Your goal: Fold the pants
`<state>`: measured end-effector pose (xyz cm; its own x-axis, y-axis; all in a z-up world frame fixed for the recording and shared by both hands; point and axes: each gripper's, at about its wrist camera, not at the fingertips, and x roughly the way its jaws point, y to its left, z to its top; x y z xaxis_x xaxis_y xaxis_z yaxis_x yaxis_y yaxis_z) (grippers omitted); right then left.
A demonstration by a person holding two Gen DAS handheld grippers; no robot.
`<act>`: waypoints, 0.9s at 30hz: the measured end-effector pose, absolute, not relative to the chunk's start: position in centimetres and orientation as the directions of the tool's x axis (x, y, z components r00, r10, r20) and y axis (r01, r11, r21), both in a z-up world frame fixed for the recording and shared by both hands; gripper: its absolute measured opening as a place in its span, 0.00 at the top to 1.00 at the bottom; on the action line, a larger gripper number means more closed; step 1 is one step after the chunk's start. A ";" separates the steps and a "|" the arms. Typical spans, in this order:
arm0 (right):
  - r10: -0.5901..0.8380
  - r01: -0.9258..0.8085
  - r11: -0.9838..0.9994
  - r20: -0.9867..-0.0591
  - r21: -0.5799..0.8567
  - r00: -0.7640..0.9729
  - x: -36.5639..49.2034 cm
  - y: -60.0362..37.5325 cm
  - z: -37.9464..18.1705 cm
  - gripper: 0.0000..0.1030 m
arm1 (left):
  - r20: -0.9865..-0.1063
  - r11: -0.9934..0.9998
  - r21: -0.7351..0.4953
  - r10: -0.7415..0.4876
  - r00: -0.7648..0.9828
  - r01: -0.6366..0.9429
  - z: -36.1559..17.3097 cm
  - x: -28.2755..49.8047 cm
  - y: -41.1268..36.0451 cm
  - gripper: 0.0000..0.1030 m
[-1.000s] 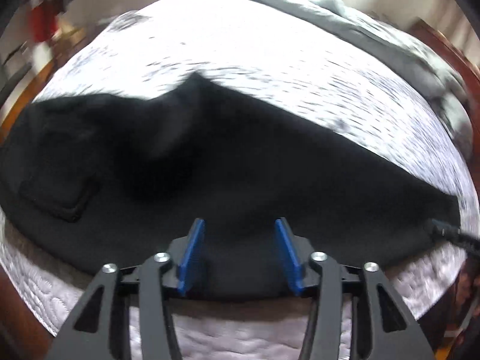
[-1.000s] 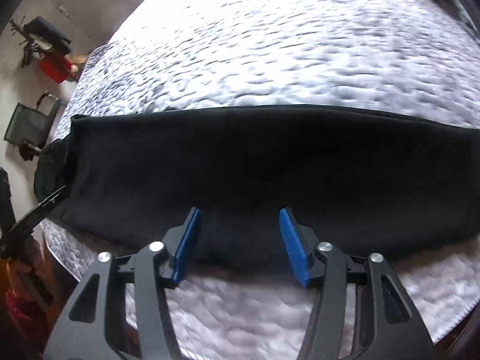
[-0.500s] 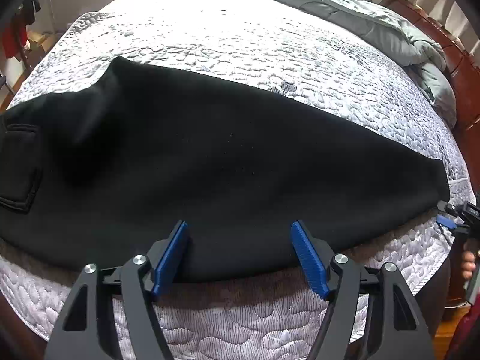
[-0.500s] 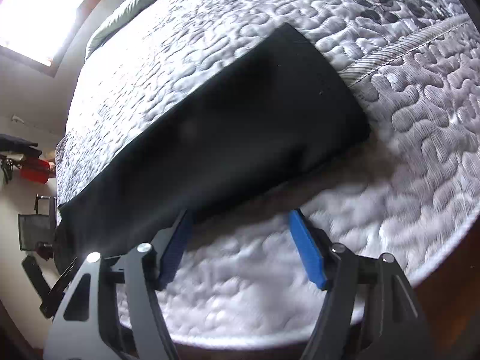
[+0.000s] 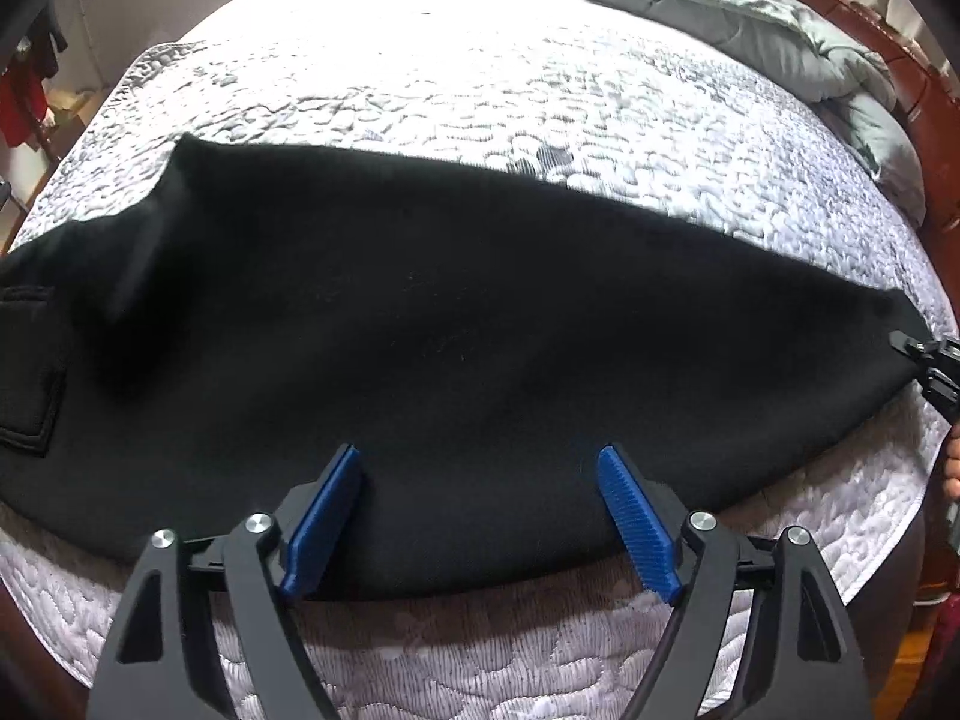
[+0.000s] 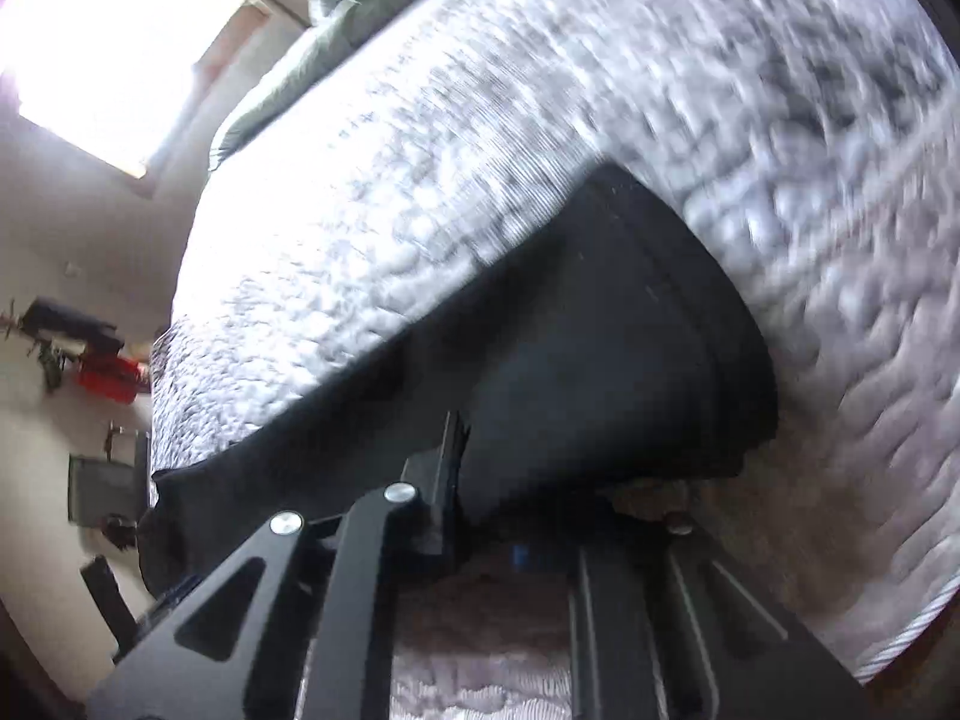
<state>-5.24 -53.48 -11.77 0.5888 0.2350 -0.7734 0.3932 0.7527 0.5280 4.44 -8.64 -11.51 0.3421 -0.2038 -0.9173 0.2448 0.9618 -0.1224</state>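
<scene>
Black pants [image 5: 450,330] lie stretched lengthwise across the white quilted bed [image 5: 480,90], back pocket [image 5: 30,372] at the left. My left gripper [image 5: 480,516] hovers over their near edge around mid-length. Its jaws are opening wide, and the blue pads [image 5: 327,522] touch no cloth. My right gripper [image 5: 930,366] is at the far right, at the leg end. In the blurred right wrist view the right gripper [image 6: 522,516] is closing, and the pants' hem [image 6: 600,360] is pinched between its jaws and raised a little off the quilt.
A grey duvet [image 5: 750,18] is bunched at the far side of the bed, beside a wooden headboard [image 5: 918,78]. The mattress edge [image 5: 870,516] runs just below both grippers. A hand [image 5: 951,474] shows at the right. Red clothes [image 6: 108,378] hang by the wall.
The left gripper's jaws spread wider as it drifted along the pants. The right gripper swung to the leg end, rolled, and closed from open onto the hem.
</scene>
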 end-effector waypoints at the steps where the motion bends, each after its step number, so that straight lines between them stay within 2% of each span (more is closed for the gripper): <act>1: 0.219 0.378 0.767 -0.765 0.518 0.606 -5.4 -53.5 -10.6 0.89 | -0.906 0.962 -0.138 -0.218 0.362 0.234 -10.9 4.4 -8.3 0.21; 4: 0.159 0.362 0.791 -0.736 0.494 0.658 -5.9 -53.8 -7.7 0.90 | -0.884 0.968 -0.116 -0.203 0.421 0.223 -9.7 4.4 -7.8 0.21; 6: 0.104 0.389 0.805 -0.752 0.448 0.650 -6.3 -54.1 -7.2 0.90 | -0.882 0.974 -0.084 -0.171 0.438 0.211 -9.9 4.6 -7.2 0.21; 8: 0.078 0.428 0.805 -0.789 0.410 0.610 -6.1 -54.7 -8.5 0.90 | -0.902 0.979 -0.070 -0.145 0.407 0.192 -11.5 5.0 -6.7 0.21; 11: 0.099 0.518 0.770 -0.871 0.373 0.481 -5.4 -55.6 -13.5 0.90 | -0.903 0.976 -0.044 -0.130 0.410 0.212 -13.5 5.3 -6.4 0.18; 13: 0.095 0.529 0.763 -0.873 0.372 0.478 -5.5 -55.5 -14.3 0.90 | -0.900 0.972 -0.019 -0.118 0.420 0.233 -13.4 5.3 -6.7 0.18; 17: 0.045 0.520 0.784 -0.866 0.340 0.499 -5.6 -54.5 -11.8 0.90 | -0.898 0.975 -0.132 -0.194 0.396 0.178 -11.9 5.5 -5.0 0.18; 22: 0.010 0.385 0.875 -0.807 0.292 0.590 -4.9 -48.9 -5.4 0.90 | -0.882 0.979 -0.157 -0.197 0.428 0.127 -10.0 5.0 -2.0 0.18; 27: 0.098 0.177 0.946 -0.760 0.272 0.642 -3.2 -40.7 -1.1 0.90 | -0.871 0.980 -0.189 -0.198 0.450 0.066 -8.7 4.3 1.8 0.18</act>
